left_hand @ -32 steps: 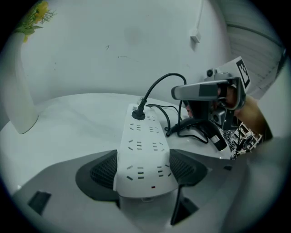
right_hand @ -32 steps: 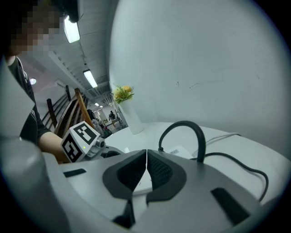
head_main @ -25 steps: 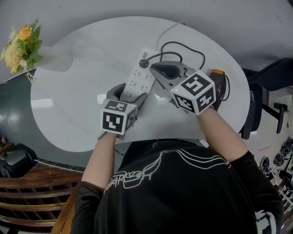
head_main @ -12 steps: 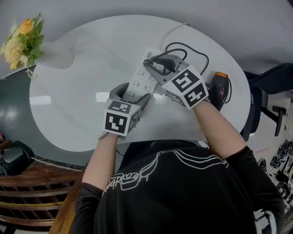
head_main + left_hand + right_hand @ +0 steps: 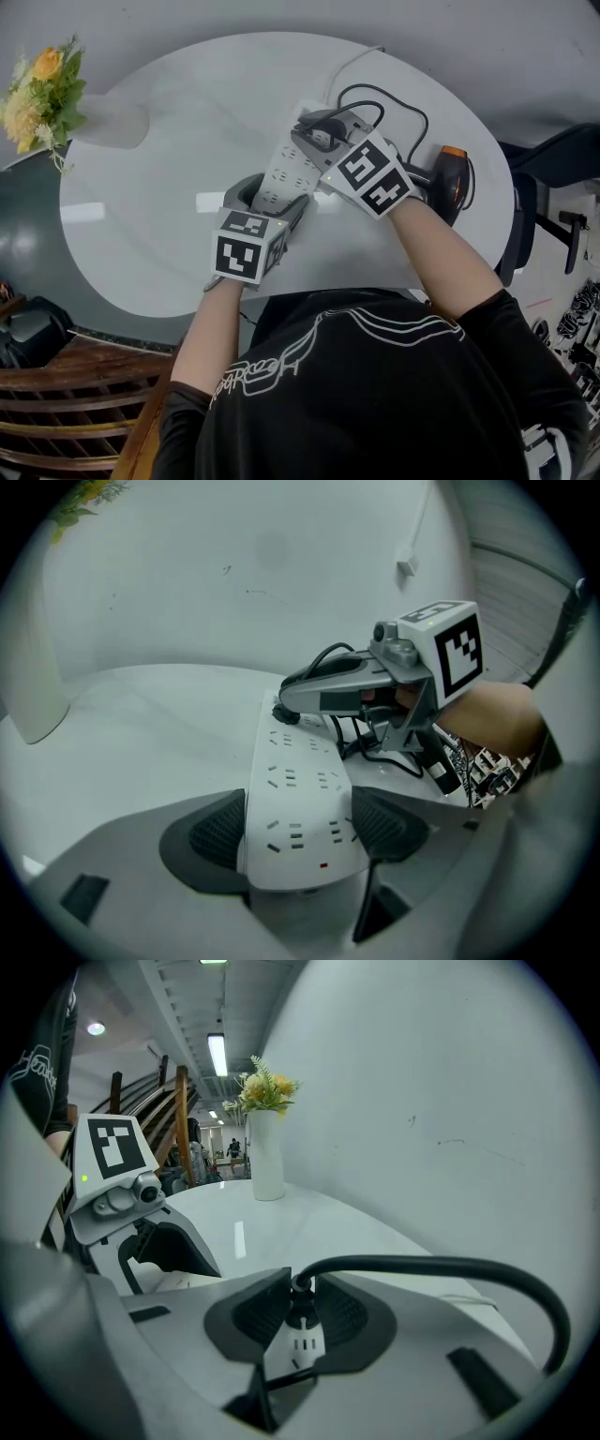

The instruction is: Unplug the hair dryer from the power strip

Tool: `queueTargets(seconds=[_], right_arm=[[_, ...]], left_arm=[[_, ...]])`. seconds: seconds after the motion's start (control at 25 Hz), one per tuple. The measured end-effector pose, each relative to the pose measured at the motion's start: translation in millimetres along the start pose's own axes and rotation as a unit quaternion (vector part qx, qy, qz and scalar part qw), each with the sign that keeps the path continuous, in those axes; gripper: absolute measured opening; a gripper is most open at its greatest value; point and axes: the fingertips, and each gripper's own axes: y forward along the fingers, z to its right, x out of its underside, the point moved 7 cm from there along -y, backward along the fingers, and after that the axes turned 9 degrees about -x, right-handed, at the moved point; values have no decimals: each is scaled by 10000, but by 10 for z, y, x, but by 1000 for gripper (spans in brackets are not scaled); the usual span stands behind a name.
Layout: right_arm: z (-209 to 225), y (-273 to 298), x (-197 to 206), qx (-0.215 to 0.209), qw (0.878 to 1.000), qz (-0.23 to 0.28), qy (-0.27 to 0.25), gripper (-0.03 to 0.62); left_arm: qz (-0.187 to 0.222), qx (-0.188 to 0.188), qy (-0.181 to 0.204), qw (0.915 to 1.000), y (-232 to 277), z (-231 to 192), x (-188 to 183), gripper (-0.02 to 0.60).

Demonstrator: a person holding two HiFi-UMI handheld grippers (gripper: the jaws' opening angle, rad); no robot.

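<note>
A white power strip [image 5: 284, 161] lies on the round white table [image 5: 150, 197]. My left gripper [image 5: 270, 194] is shut on the strip's near end; in the left gripper view both pads press the sides of the power strip [image 5: 298, 794]. At the far end sits the black plug [image 5: 300, 1296], and my right gripper [image 5: 302, 1316] is shut on its neck. The plug's black cord [image 5: 389, 94] loops back to the black and orange hair dryer [image 5: 448, 178], which lies at the table's right edge, behind my right hand.
A white vase of yellow flowers [image 5: 42, 94] stands at the table's far left. The strip's own white cable [image 5: 349, 62] runs off the far edge. A dark chair [image 5: 553, 159] stands beyond the table on the right.
My right gripper has moved left and forward, down onto the plug at the strip's far end, and its jaws now sit on the plug. The left gripper has kept its hold.
</note>
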Motion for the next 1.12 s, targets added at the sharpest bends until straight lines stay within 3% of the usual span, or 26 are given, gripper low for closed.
queueTargets(seconds=[0.2, 0.8, 1.12], right_arm=[[-7, 8, -6, -22, 10000, 62, -29, 51], [-157, -23, -69, 627, 9926, -214, -1017, 41], [-17, -27, -48, -25, 9997, -88, -207, 37]], left_arm=[[9, 14, -22, 10000, 5, -14, 1, 351], [-174, 40, -93, 9998, 20, -9, -20, 359], [-113, -28, -146, 9998, 19, -9, -1, 359]])
